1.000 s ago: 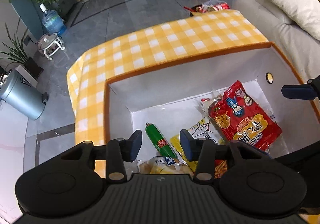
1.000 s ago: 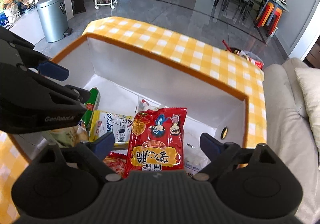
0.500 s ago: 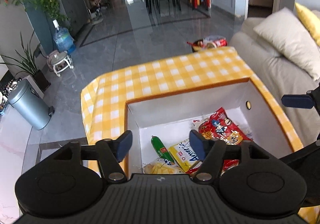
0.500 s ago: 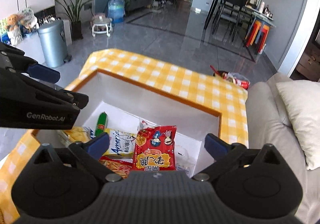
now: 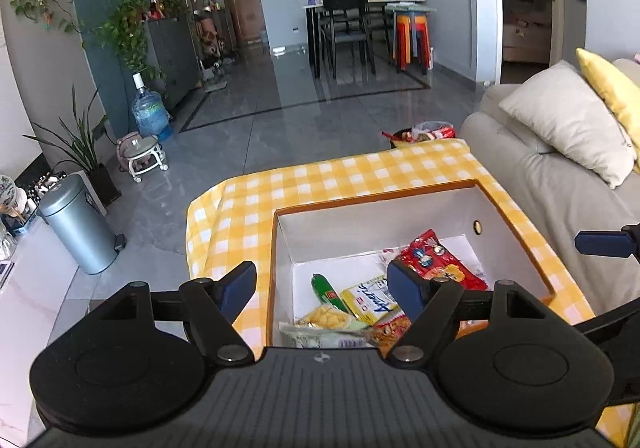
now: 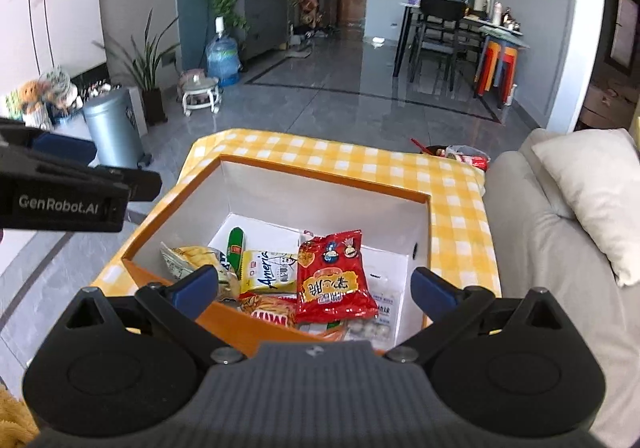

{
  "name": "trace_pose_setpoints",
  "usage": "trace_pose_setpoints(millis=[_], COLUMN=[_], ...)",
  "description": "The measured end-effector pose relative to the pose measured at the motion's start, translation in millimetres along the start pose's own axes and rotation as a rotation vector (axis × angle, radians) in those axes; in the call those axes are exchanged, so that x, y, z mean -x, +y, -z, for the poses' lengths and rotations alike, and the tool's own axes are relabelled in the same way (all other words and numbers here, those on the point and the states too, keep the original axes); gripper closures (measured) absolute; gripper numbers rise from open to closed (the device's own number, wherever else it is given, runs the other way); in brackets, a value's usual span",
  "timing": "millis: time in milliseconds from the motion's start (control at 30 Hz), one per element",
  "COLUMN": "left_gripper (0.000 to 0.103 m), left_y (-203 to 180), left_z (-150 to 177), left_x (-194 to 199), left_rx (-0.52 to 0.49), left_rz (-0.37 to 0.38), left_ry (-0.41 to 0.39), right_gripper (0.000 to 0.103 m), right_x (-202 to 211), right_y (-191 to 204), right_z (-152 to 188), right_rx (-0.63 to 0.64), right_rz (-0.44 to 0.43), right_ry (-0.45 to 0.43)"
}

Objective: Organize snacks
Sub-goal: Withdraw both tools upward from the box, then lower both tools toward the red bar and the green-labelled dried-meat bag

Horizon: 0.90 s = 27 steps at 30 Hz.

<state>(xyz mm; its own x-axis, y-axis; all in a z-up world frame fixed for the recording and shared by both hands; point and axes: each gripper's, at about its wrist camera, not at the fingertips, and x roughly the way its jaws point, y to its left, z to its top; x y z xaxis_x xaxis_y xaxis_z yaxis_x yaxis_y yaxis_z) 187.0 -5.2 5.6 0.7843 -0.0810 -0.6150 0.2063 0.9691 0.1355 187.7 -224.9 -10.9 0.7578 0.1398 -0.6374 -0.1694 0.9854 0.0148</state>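
The snacks lie in the white box (image 6: 320, 203) on the checked table. The red bag (image 6: 334, 280) on top looks light, soft and crinkly; grab its edge. The left gripper (image 5: 322, 286) is opening, empty. The right gripper (image 6: 314, 288) is wide apart, empty.

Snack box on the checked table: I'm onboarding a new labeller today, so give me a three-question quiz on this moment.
1. True or false: the red snack bag lies inside the box.
2. What is between the right gripper fingers? A) the green sausage stick B) nothing C) the yellow pack
3. Fill in: the left gripper is holding ____.

Key: 1 true; 2 B; 3 nothing, its jaws are opening with nothing gripped.
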Motion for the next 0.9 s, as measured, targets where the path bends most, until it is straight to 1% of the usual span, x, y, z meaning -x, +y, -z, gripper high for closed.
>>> trace_pose_setpoints(millis=[67,200,300,433,600,733,833,900], left_gripper=[0.016,0.016,0.016,0.016,0.016,0.019,0.02,0.02], left_y=[-1.3,-5.6,-6.0,-7.9,-13.7,-17.8,-18.9,-19.7], left_z=[9.6,30.2,45.7,67.6,96.6,113.7,128.0,136.8], left_x=[6.5,15.2,22.8,30.0,40.7,42.0,42.0,40.7], left_rx=[0.009,-0.008,0.014,0.053,0.089,0.107,0.136,0.149], left_rz=[0.004,-0.01,-0.016,-0.003,-0.002,0.008,0.01,0.017], left_ry=[-0.009,-0.017,-0.033,-0.038,-0.037,0.0,0.013,0.035], right_gripper=[0.004,0.004,0.004,0.004,0.004,0.004,0.004,0.004], right_x=[10.0,26.2,38.7,52.3,60.8,63.5,62.7,61.0], right_y=[0.9,0.7,1.1,6.9,13.9,19.0,20.8,20.7], right_z=[9.0,27.7,43.6,66.3,92.8,110.8,122.7,129.6], right_rx=[-0.01,-0.061,-0.089,-0.076,-0.06,-0.026,0.0,-0.001], right_rz=[0.013,0.018,0.017,0.033,0.03,0.05,0.058,0.069], right_ry=[-0.021,-0.046,-0.074,-0.093,-0.073,-0.057,-0.034,-0.026])
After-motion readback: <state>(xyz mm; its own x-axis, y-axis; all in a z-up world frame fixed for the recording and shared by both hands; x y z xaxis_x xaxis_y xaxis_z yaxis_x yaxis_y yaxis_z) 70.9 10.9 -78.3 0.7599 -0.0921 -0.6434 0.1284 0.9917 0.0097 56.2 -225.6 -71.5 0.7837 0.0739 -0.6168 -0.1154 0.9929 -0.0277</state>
